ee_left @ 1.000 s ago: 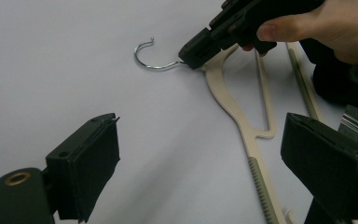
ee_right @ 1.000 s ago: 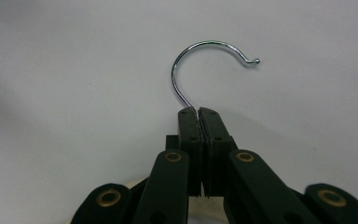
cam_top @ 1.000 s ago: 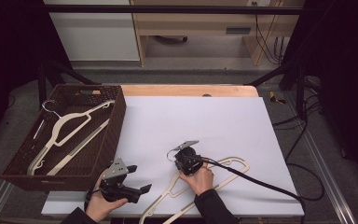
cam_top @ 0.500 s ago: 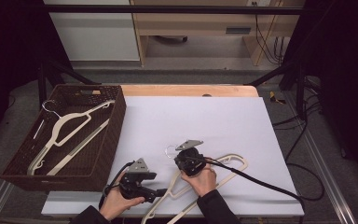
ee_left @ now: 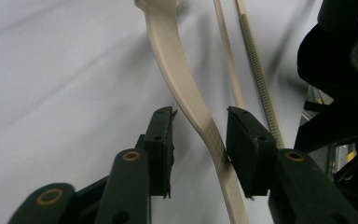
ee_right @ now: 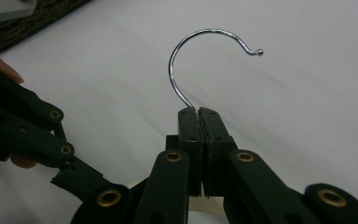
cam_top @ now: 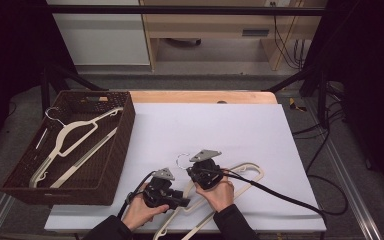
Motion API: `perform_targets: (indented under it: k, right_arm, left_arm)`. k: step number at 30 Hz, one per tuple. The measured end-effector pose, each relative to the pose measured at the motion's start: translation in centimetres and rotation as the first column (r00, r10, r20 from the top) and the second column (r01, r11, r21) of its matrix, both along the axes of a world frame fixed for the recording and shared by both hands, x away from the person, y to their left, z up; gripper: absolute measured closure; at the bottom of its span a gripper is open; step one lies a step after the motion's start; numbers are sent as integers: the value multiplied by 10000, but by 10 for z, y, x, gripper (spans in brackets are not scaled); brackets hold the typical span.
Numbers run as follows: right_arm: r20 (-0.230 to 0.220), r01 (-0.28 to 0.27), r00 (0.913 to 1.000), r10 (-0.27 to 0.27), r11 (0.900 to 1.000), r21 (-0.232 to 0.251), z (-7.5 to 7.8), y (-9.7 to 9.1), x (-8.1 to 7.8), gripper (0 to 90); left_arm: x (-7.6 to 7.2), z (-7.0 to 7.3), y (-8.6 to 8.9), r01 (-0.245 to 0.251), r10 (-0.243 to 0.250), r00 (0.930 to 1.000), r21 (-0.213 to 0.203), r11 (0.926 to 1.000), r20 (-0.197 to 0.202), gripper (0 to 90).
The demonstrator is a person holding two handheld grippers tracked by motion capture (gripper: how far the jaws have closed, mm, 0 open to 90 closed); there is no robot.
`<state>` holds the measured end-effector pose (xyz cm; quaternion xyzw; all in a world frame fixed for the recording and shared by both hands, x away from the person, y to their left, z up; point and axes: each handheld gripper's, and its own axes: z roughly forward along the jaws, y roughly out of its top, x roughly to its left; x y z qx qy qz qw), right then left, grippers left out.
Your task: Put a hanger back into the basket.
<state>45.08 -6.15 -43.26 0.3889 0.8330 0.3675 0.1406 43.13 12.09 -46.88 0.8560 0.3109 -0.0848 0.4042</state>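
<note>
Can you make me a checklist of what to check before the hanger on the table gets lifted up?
1. Right gripper shut on the hanger's metal hook: ok.
2. Hanger arm between the left gripper jaws: ok.
3. Left jaws, which have just been closing, pressing the arm from both sides: not ok, a gap shows at one pad.
4. Space in the basket beside the other hanger: ok.
5. Cable free of the hanger: cannot tell, it crosses over one arm.

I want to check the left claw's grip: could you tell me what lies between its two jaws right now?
In the left gripper view, the cream hanger's arm runs between the jaws of the left claw, which have just been closing. It touches the right-hand jaw; a gap remains beside the other.
</note>
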Motion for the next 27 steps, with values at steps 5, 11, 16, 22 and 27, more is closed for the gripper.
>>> perform_targets:
  k: [5, 11, 16, 22, 27]
  right_arm:
    - [28, -63, 10000, 62, 9999, 116, 3, -1, -1, 891]
    - [195, -201, 9996, 196, 9994, 267, 10, -4, -4, 890]
    - [525, -440, 9977, 423, 9985, 329, 17, -9, -6, 883]
    - [762, -626, 9954, 580, 9963, 592, 32, -17, -11, 835]
    - [1044, -957, 9908, 865, 9916, 866, 46, -25, -17, 785]
  left_arm:
    - [1, 1, -1, -24, 16, 9997, -285, 9996, -256, 715]
    - [-1, 5, -1, -317, 292, 9984, -508, 9982, -487, 744]
    - [-3, 10, 0, -546, 508, 9970, -641, 9965, -590, 770]
    - [-6, 19, 2, -968, 852, 9919, -1252, 9874, -947, 824]
    - [-10, 31, 4, -975, 868, 9936, -1591, 9824, -729, 865]
